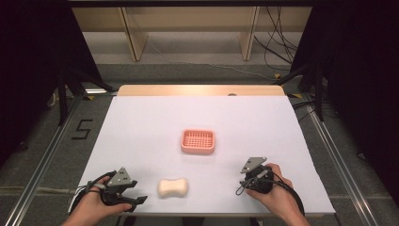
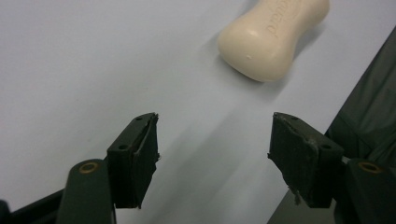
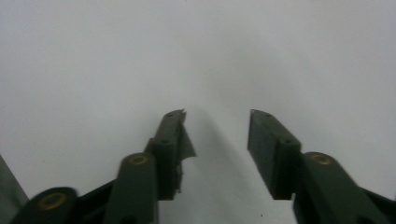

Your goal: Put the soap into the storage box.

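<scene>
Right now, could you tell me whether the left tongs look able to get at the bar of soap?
Probably yes: the left tongs stand open beside the soap, with bare table between them.

White rectangular table sheet [image 1: 141, 127], pale wooden table edge [image 1: 197, 90] showing at 12 o'clock. Grey floor [image 1: 42, 141] around it; black tape figure "5" [image 1: 82, 129] at 9 o'clock. Two light wooden shelf uprights [image 1: 134, 40] beyond, 12 o'clock. Loose black cables [image 1: 277, 44] at 1 o'clock.

soap [image 2: 273, 37] cropped at top edge
</scene>
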`<state>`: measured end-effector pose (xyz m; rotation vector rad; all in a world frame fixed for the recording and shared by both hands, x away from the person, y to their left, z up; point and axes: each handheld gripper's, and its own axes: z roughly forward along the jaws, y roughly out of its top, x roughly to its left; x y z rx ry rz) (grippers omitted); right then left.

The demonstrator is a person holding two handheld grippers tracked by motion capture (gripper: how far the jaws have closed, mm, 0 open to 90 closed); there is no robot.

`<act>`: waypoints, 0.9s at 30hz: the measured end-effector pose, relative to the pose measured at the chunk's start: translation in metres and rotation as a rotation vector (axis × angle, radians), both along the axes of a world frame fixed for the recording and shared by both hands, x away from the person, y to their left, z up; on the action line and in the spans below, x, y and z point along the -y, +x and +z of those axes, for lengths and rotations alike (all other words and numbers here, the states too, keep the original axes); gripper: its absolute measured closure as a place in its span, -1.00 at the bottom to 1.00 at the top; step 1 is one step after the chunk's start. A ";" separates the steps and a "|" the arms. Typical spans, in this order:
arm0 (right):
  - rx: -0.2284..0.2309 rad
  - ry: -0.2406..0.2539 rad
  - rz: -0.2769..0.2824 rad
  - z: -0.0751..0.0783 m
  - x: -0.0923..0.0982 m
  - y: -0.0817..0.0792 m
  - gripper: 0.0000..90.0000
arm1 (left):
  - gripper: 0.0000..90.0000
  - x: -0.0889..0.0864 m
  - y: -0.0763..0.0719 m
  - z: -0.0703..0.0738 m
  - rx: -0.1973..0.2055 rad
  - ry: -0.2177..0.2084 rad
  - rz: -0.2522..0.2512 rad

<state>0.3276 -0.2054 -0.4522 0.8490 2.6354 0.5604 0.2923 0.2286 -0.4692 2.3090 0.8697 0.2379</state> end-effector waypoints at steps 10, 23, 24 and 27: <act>-0.007 -0.014 -0.044 -0.002 0.002 0.002 0.21 | -0.32 0.014 0.014 0.013 -0.044 0.082 -0.077; -0.022 -0.019 -0.051 -0.004 0.001 0.002 0.17 | -0.44 0.035 0.027 0.027 -0.085 0.196 -0.219; -0.022 -0.019 -0.051 -0.004 0.001 0.002 0.17 | -0.44 0.035 0.027 0.027 -0.085 0.196 -0.219; -0.018 -0.024 -0.041 -0.004 0.002 0.002 0.16 | -0.40 0.041 0.032 0.032 -0.071 0.204 -0.211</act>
